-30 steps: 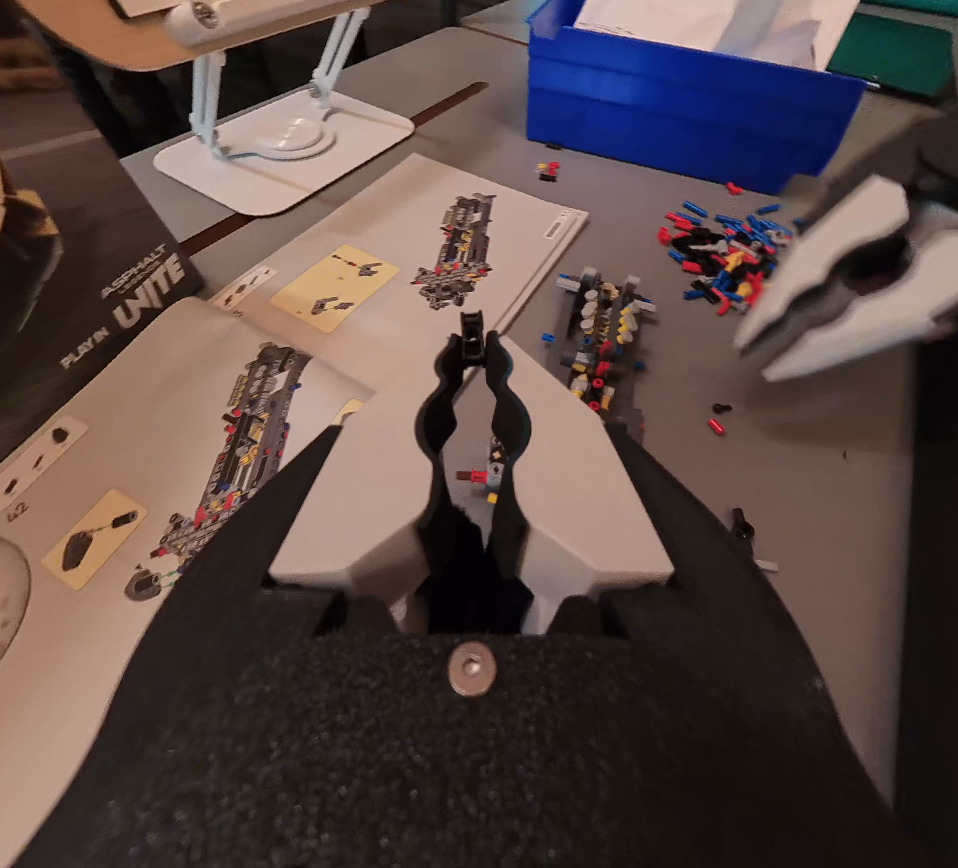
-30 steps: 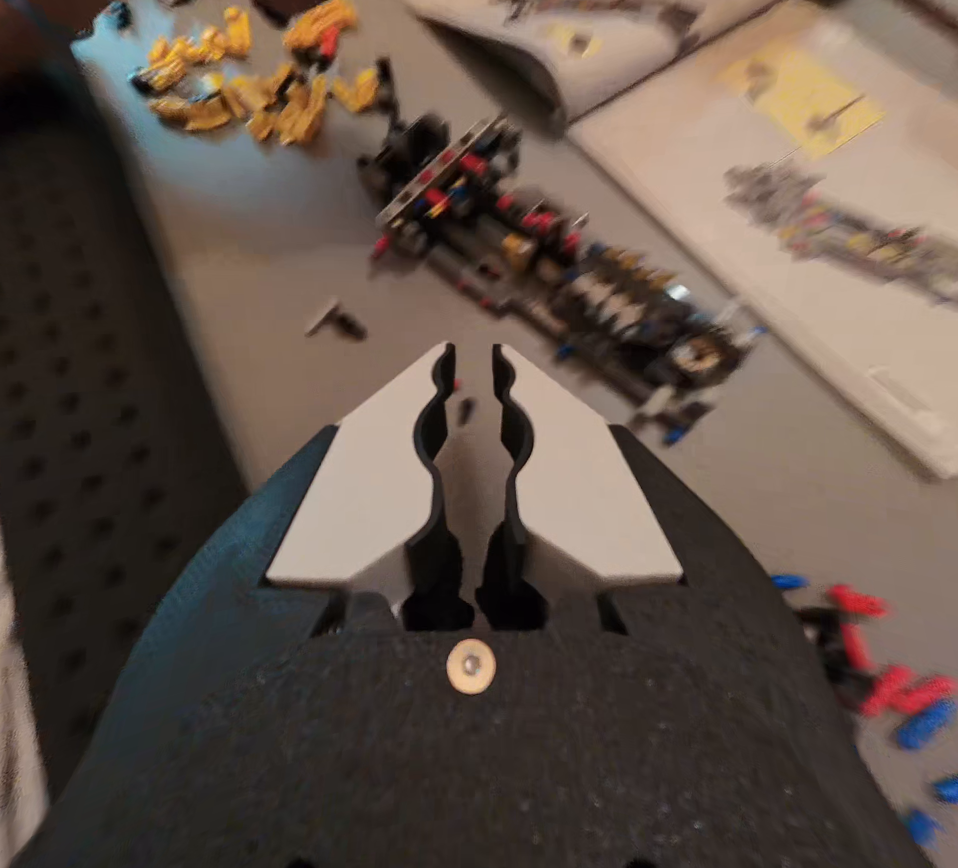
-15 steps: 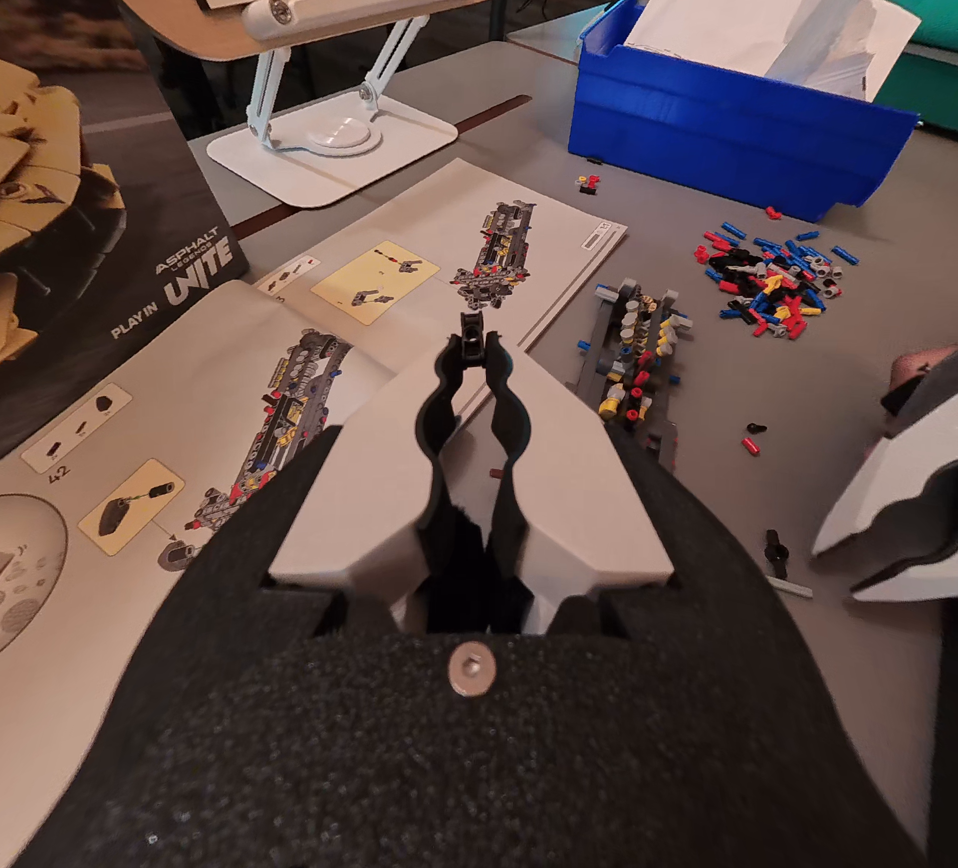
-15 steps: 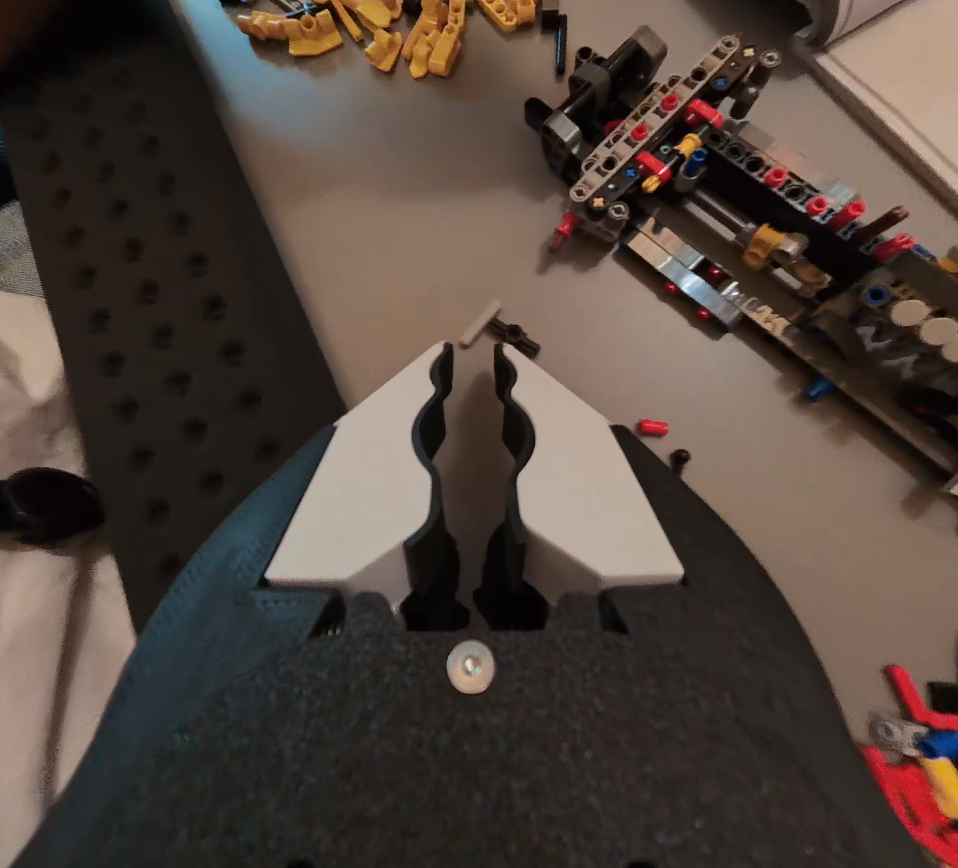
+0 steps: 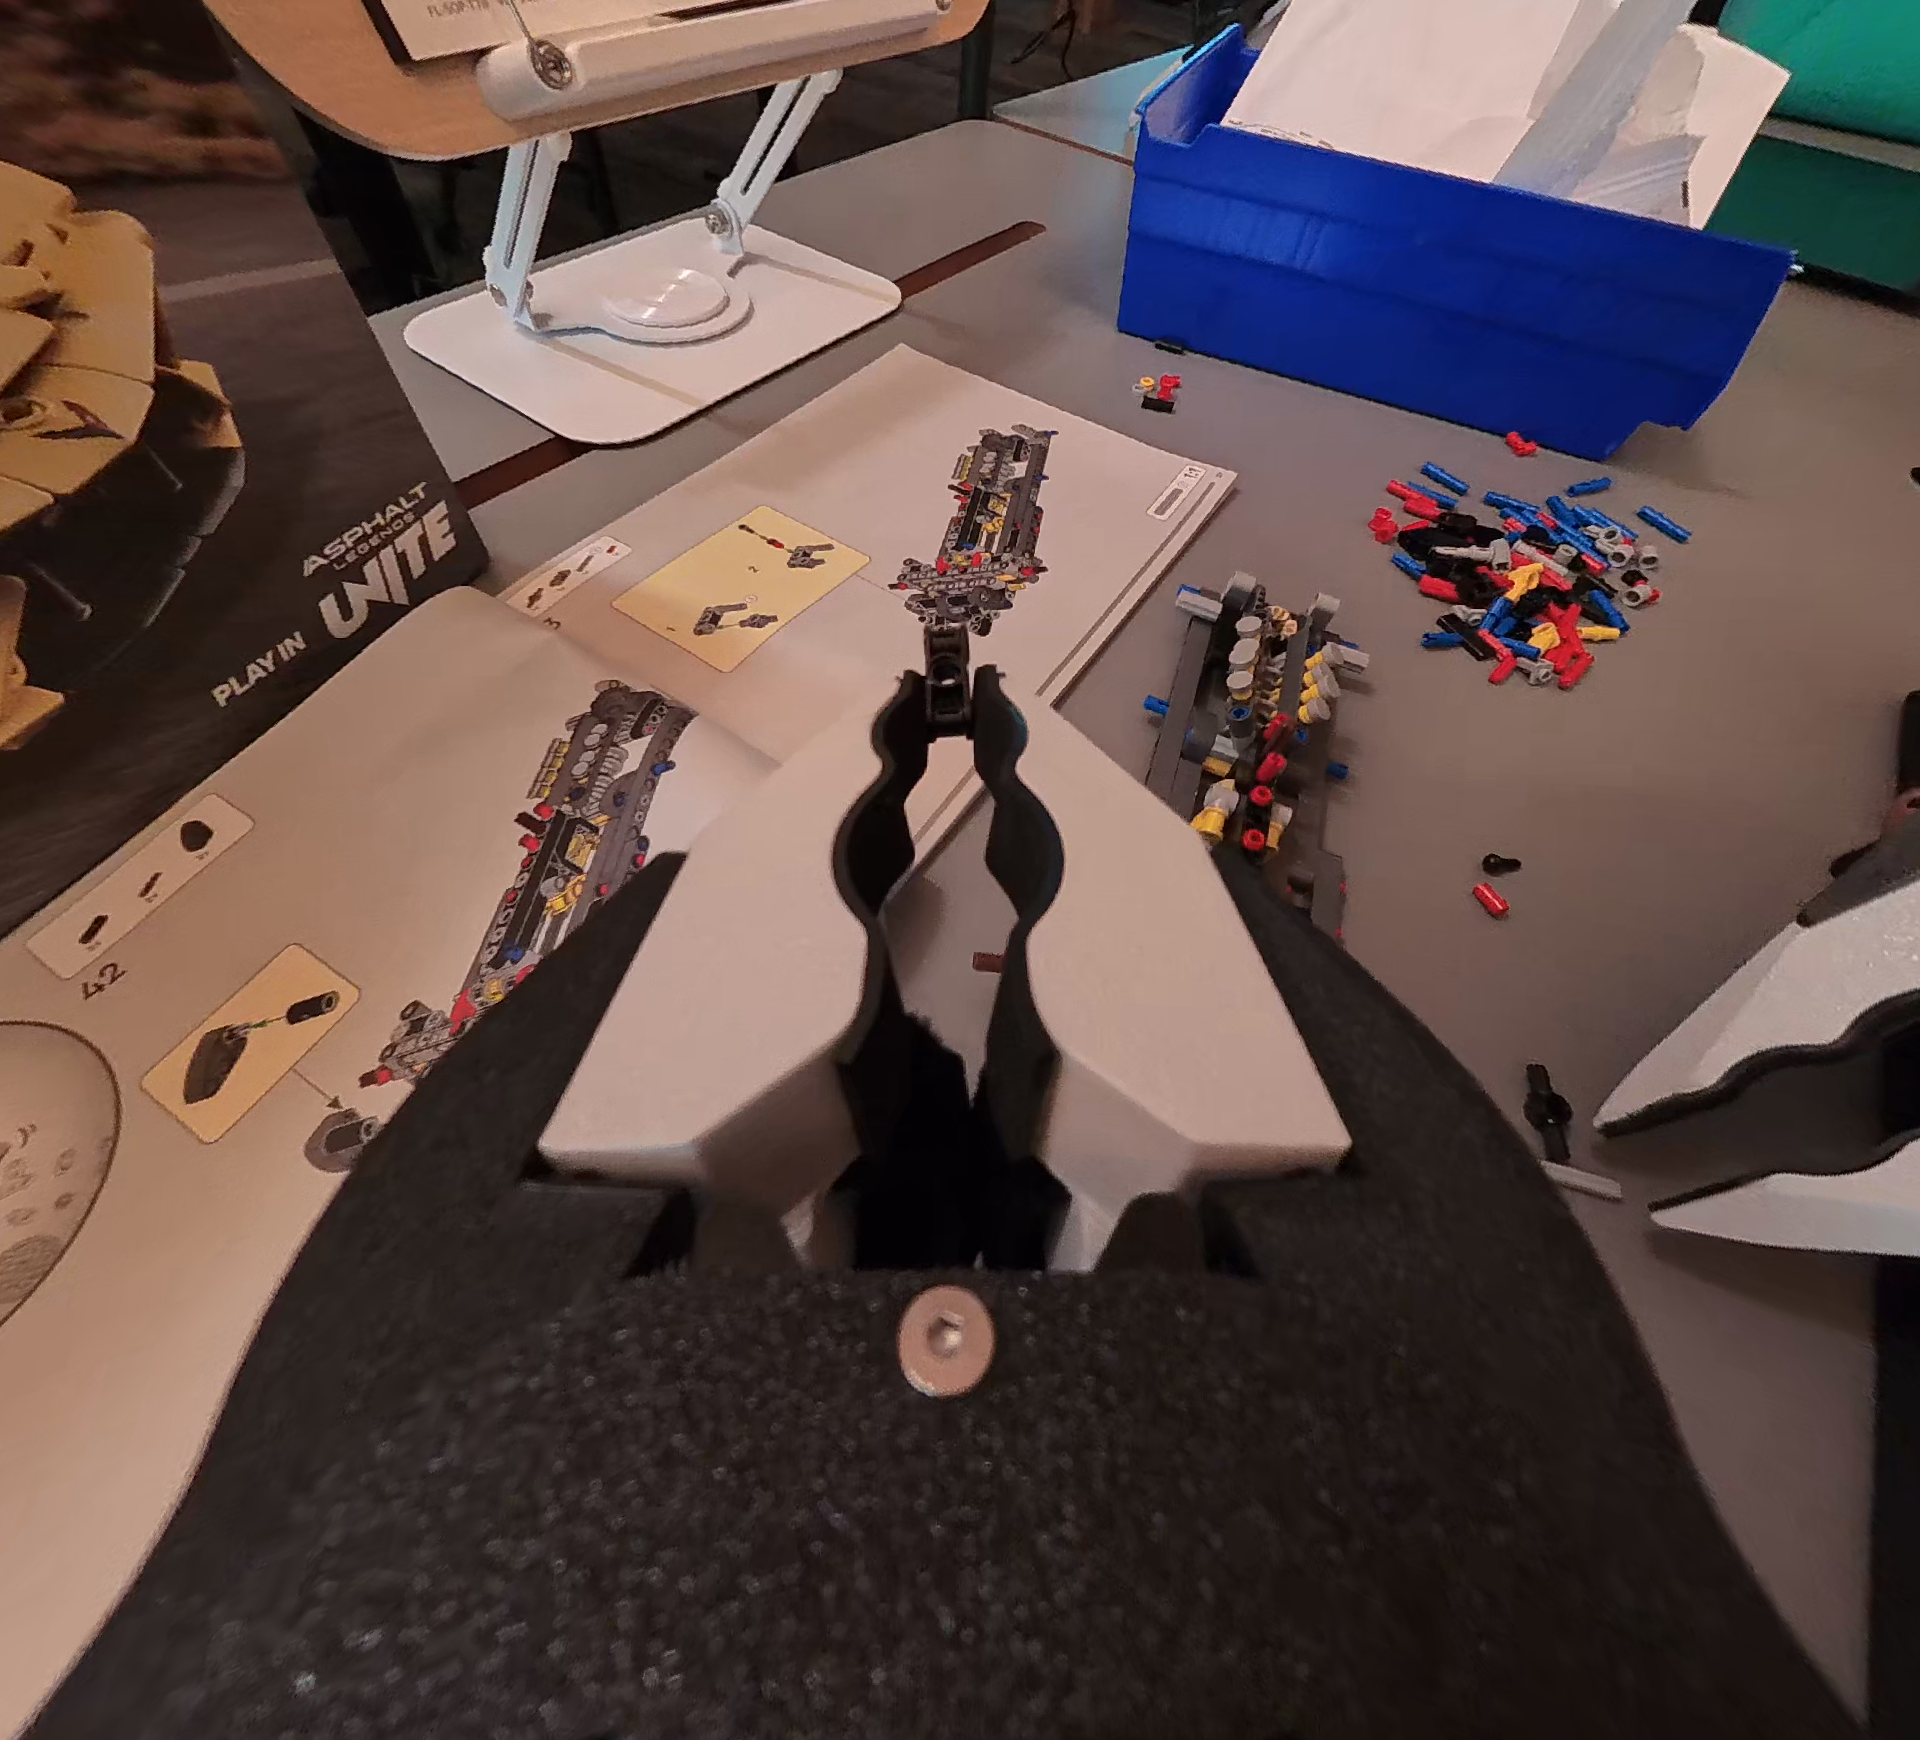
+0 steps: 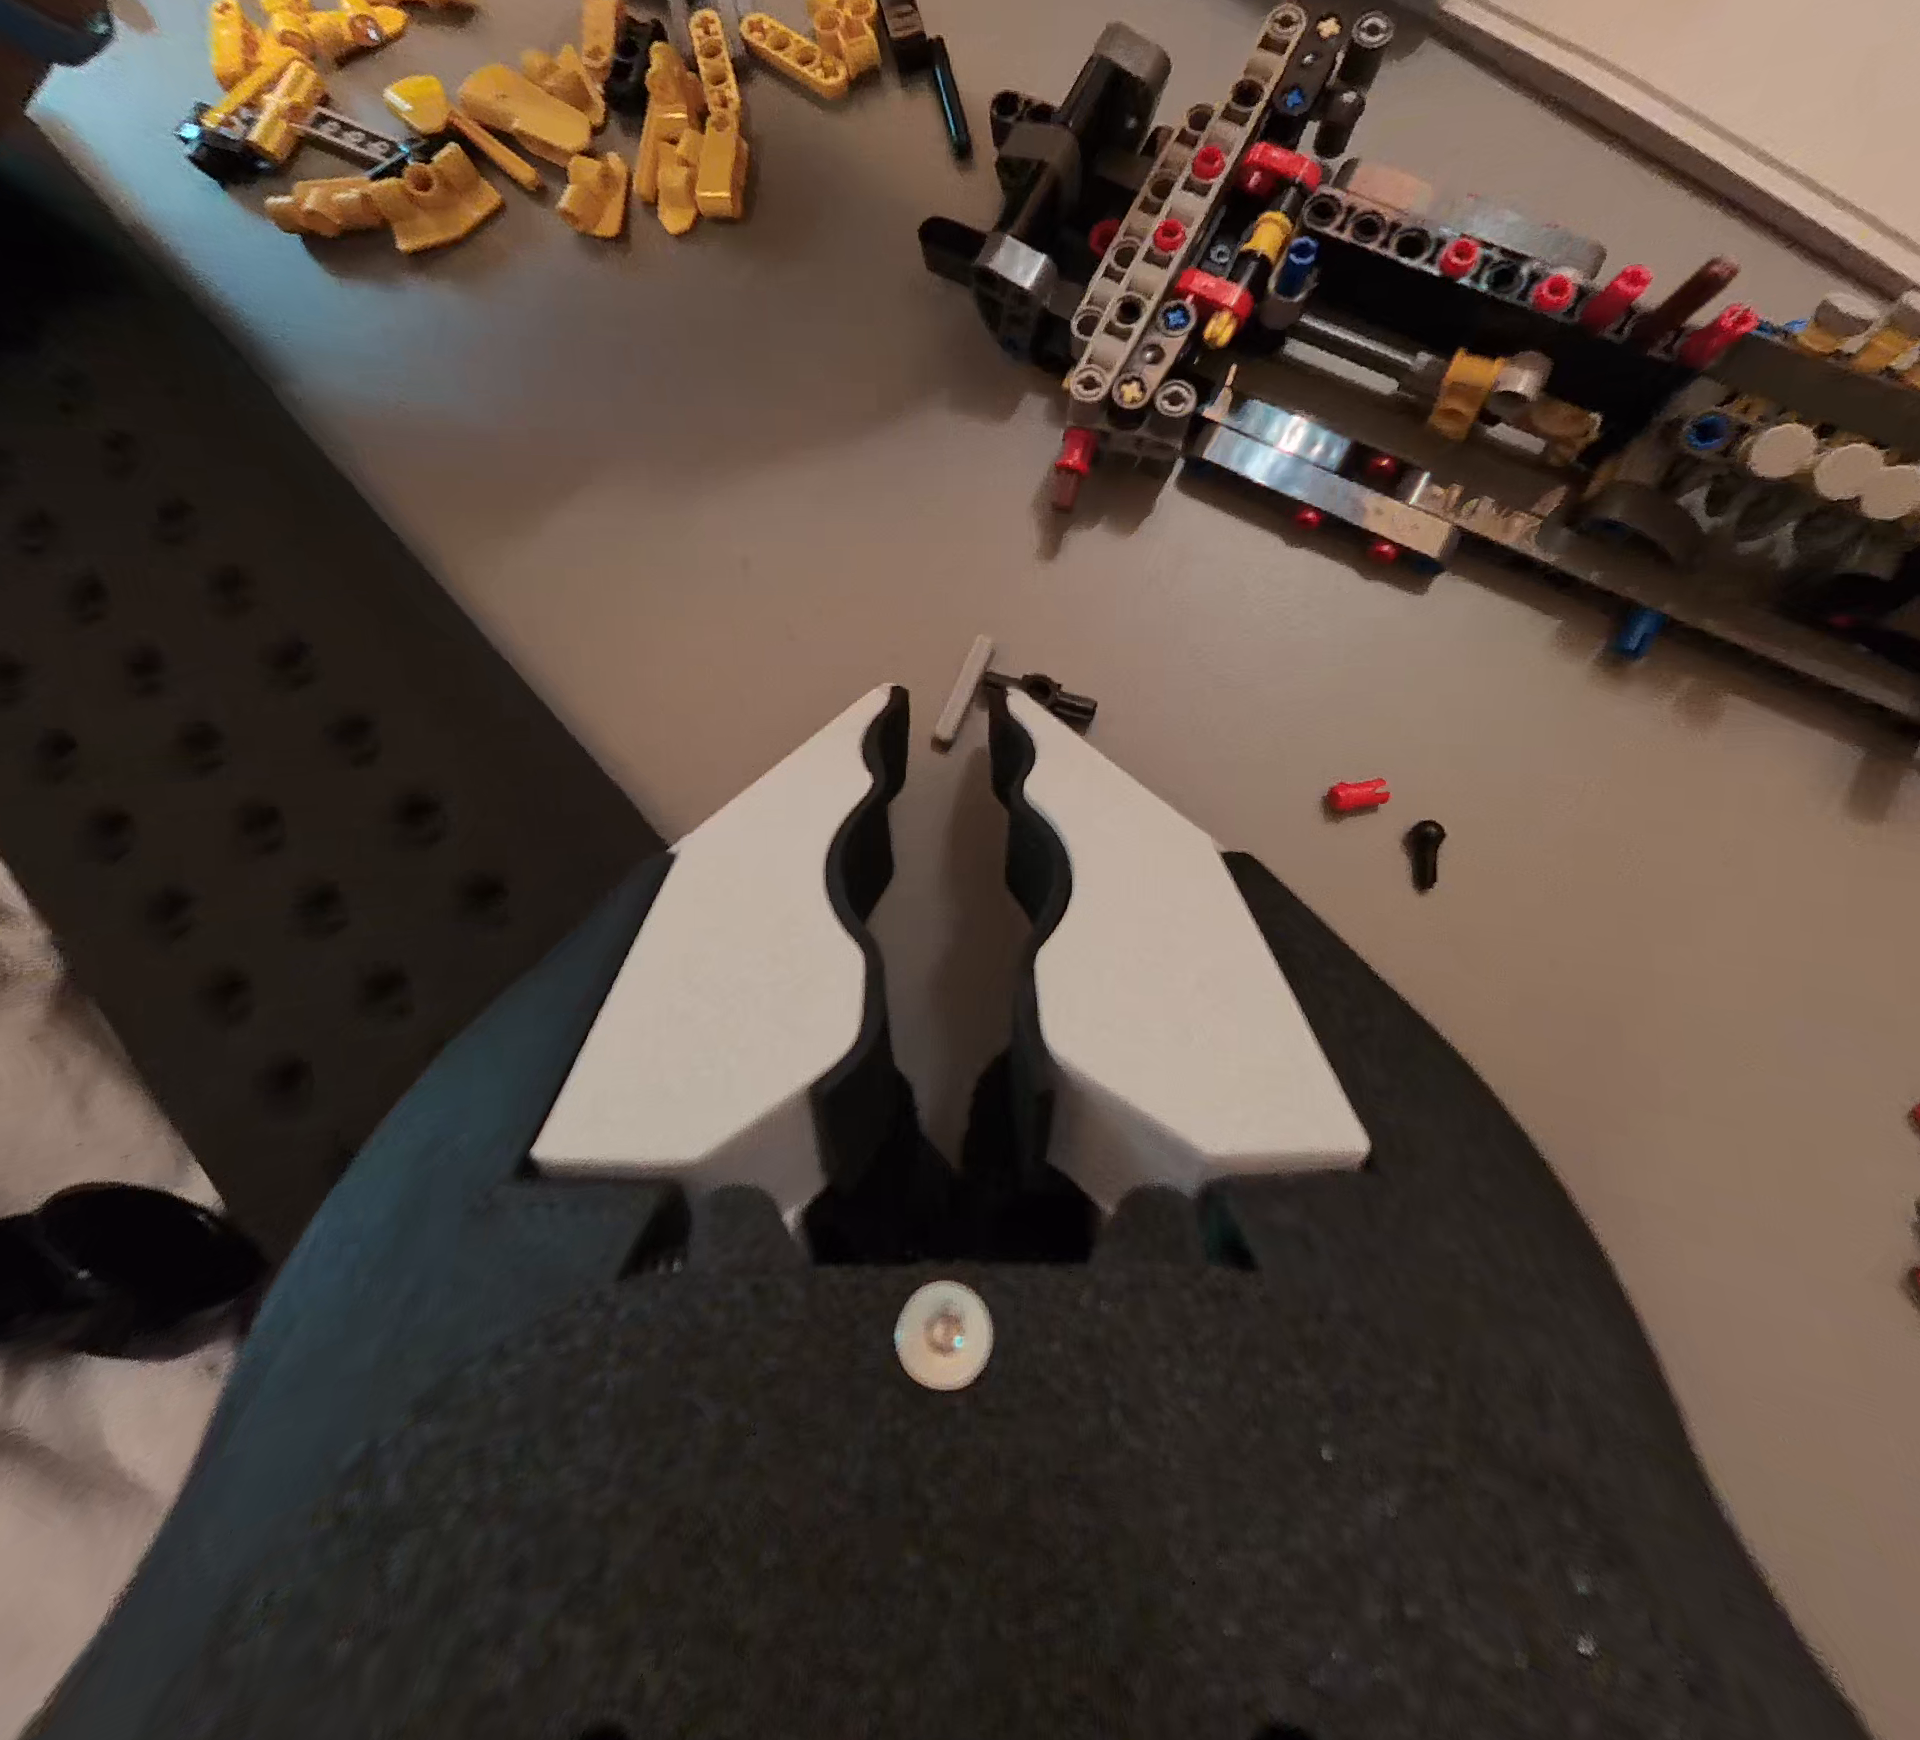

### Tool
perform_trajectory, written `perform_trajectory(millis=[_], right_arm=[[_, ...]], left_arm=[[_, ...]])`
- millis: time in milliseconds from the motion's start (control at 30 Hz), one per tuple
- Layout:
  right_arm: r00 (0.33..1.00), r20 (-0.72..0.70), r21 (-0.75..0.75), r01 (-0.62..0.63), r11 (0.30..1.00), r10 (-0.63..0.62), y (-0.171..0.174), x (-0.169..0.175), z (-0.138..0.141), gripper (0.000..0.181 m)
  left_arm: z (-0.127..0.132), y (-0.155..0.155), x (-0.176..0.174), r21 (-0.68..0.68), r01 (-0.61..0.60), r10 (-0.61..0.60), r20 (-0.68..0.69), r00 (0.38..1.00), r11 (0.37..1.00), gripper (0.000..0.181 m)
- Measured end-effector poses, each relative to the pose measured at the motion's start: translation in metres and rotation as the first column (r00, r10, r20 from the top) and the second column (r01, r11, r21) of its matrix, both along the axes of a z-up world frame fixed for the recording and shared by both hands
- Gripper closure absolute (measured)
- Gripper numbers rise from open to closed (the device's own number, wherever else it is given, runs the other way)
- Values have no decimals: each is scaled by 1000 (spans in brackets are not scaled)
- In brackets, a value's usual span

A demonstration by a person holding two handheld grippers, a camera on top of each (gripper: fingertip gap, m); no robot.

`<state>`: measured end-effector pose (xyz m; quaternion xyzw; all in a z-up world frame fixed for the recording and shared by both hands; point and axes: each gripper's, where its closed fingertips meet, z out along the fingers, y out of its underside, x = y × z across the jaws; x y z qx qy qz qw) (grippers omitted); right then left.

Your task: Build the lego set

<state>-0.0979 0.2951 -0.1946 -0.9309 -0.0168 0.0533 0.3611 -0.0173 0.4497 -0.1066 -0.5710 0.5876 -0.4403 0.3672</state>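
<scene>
We see the left hand-held gripper (image 5: 945,688) pinching a small black connector (image 5: 944,680) above the instruction booklet (image 5: 727,651); the right hand-held gripper (image 6: 945,719), narrowly parted and empty, frames a grey axle (image 6: 963,691) on the bench (image 6: 727,485).

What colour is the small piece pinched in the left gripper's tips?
Black. The small piece held by the left gripper shows best in the left wrist view.

The left gripper (image 5: 945,688) is held above the table, pointing forward and slightly down, its tips pinched on a small black piece (image 5: 945,667) that sticks out past them. The right gripper (image 6: 948,703) angles steeply down, low over the table, its fingers parted with a narrow gap, gripping nothing.
</scene>
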Motion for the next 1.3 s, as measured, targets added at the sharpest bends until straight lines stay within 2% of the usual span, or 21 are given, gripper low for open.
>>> perform_trajectory(millis=[233,333,667,733,800,900,967,1033,1133,1300], right_arm=[[998,59,-73,19,997,-15,0,2,-11,168],[996,90,-88,16,996,-8,0,5,-13,175],[984,161,-77,-58,995,70,2,10,-12,178],[991,129,8,-47,999,45,7,16,2,178],[999,30,157,-16,987,11,17,24,28,179],[985,-173,421,79,904,-6,33,41,78,179],[974,-226,520,129,844,-9,41,55,97,179],[981,-193,547,131,827,-28,47,67,100,179],[990,-131,534,110,838,-47,54,73,95,179],[996,-70,496,81,865,-53,55,72,82,179]], left_arm=[[-1,-3,0,-35,18,-18,1,1000,999,175],[0,-4,0,-33,21,-21,3,1000,999,175],[-5,-15,0,-17,63,-63,-23,998,998,175],[-9,-20,0,-6,87,-87,-43,995,996,175],[-15,-28,0,-8,117,-117,-69,991,993,175],[-20,-52,1,-68,200,-206,-85,975,977,175],[-18,-73,1,-132,271,-281,-64,957,953,175],[-16,-88,2,-188,314,-327,-40,944,930,174],[-10,-102,2,-258,356,-368,2,930,898,174],[-17,-100,6,-248,332,-346,-15,938,910,174]])
